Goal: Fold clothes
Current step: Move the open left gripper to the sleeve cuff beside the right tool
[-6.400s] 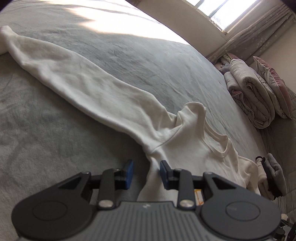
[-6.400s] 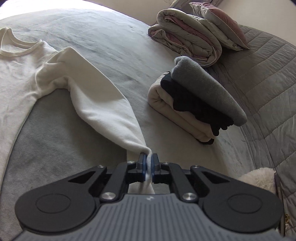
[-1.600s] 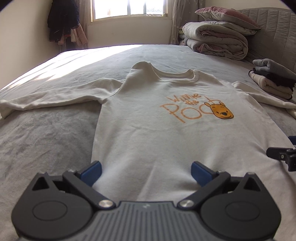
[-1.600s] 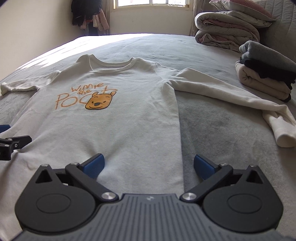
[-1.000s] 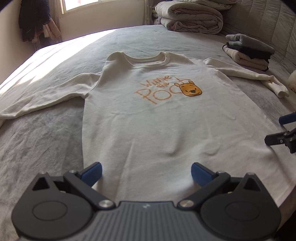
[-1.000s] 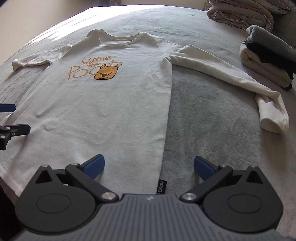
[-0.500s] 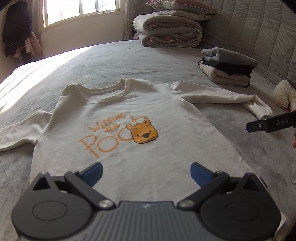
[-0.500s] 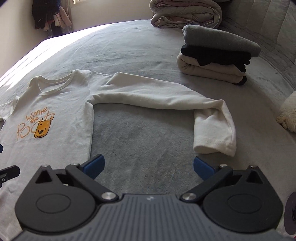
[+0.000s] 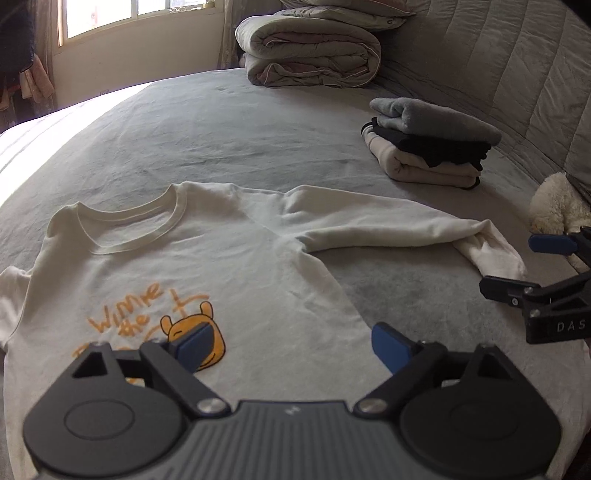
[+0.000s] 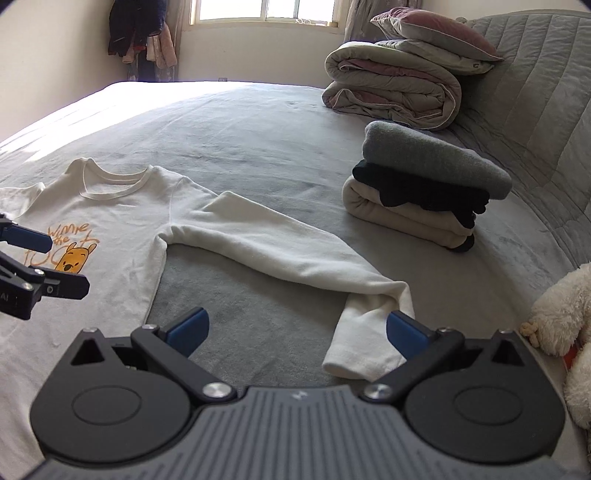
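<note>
A cream sweatshirt (image 9: 236, 266) with an orange bear print lies face up and flat on the grey bed (image 9: 221, 125). My left gripper (image 9: 293, 345) hovers over the chest beside the print. Its jaws are closing, still wide apart, with only the flat cloth below them. The shirt's right sleeve (image 10: 280, 251) runs out sideways, and its cuff (image 10: 362, 343) is bent back toward me. My right gripper (image 10: 295, 325) stands open just above the bed, the cuff lying beside its right finger. Each gripper shows at the edge of the other's view: right gripper (image 9: 517, 266), left gripper (image 10: 51, 260).
A stack of folded clothes (image 10: 424, 184) sits beyond the sleeve near the quilted headboard (image 10: 535, 110). A rolled duvet (image 10: 391, 88) with pillows lies farther back. A white plush toy (image 10: 565, 325) rests at the right edge. Dark clothes (image 10: 136, 33) hang by the window.
Both grippers have swung right along the shirt, from the hem toward the right sleeve. The cuff now lies by the right gripper's fingers. The left jaws have narrowed a little.
</note>
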The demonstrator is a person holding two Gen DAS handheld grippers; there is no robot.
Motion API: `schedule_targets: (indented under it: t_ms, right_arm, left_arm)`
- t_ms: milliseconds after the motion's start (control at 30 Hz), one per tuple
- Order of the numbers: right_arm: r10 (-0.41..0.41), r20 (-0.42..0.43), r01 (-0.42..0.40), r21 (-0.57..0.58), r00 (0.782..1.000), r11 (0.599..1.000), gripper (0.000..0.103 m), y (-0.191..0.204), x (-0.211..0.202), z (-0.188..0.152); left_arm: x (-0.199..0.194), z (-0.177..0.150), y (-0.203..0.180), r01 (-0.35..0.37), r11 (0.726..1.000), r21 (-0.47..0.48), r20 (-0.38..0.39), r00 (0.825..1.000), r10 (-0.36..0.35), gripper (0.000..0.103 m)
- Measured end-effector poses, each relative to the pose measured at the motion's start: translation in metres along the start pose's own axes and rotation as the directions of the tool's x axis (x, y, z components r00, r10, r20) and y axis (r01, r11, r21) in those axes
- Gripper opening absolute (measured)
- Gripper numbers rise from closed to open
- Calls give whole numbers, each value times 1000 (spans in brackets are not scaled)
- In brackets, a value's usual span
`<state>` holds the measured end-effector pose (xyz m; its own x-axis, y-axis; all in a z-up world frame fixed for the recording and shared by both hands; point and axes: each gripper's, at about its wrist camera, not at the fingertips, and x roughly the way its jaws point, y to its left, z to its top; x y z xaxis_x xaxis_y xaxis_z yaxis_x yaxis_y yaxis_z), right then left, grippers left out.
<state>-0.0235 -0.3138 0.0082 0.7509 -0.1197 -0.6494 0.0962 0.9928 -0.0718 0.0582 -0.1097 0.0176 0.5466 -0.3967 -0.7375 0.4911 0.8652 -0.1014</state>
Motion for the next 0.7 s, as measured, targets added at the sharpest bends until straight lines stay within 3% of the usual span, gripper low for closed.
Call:
schedule_targets:
  t_ms: [267,433,567,700]
  right_arm:
    - [23,-87,-26,-30,996,999,103,-20,0,-14]
    - [50,-154,-48,18,987,999,103,-41,-1,-30]
    - [22,-175,-19,16,984,1000,103,-55,-4,-40]
    - [-3,-187,3,-2,982,1000,103,-61,-7,-44]
  left_arm:
    - [29,35,-58,161,987,-22,-58,985,-162,77]
    - [56,56,-105,268,963,-28,-121,956,-269,63]
    - [75,67,-139,337,941,-34,-156,928,-338,59]
    - [94,76,-171,366,930,-25,-188,912,-364,59]
